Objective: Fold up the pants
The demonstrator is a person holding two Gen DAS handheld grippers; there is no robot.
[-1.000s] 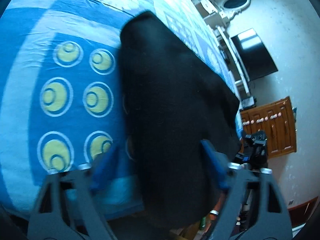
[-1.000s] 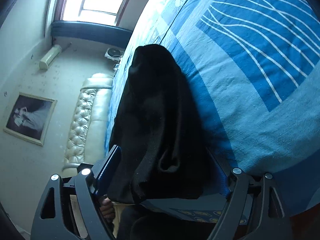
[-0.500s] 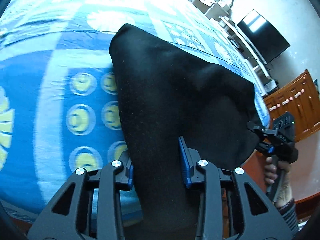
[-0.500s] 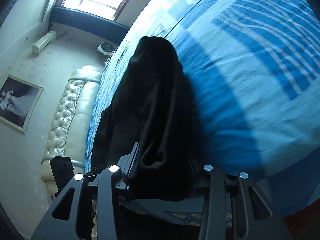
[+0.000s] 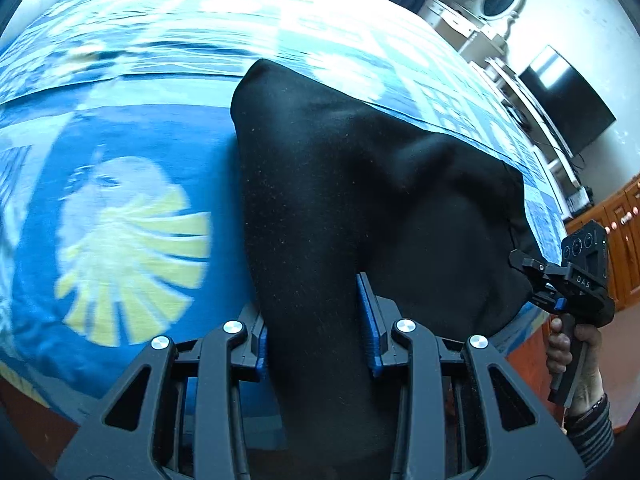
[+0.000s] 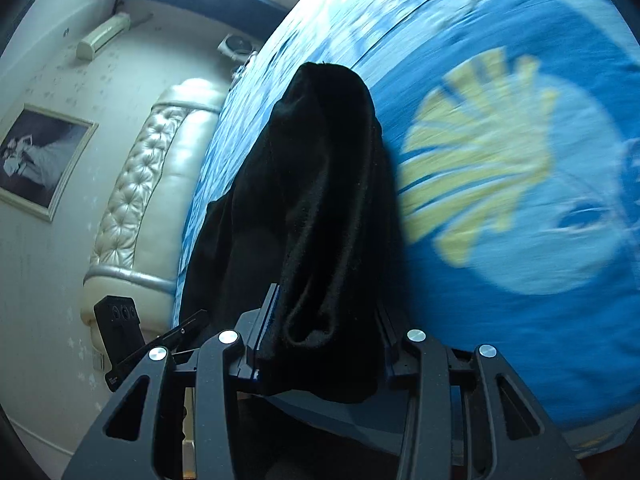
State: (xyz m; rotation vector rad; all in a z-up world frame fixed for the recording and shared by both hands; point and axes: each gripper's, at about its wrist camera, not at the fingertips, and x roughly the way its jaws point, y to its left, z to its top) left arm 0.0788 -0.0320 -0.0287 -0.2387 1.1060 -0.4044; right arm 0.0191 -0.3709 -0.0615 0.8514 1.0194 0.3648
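Left gripper [image 5: 316, 320] clamped on thick fold of black pants [image 5: 360, 208]; blue pads press cloth from both sides. Pants stretch forward from jaws, draped over blue patterned bedsheet [image 5: 120, 140] with yellow fan motif left of jaws.

Right gripper [image 6: 320, 336] likewise clamped on bunched edge of pants [image 6: 320, 184], cloth rising ahead of jaws. Bedsheet [image 6: 520, 240] right of jaws, cream tufted headboard [image 6: 152, 200] left. Person's hand [image 5: 572, 348] grips right gripper's handle.

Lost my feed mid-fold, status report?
Left gripper and right gripper both clamped on black pants. Pants draped on blue bedspread. Nothing obstructing.
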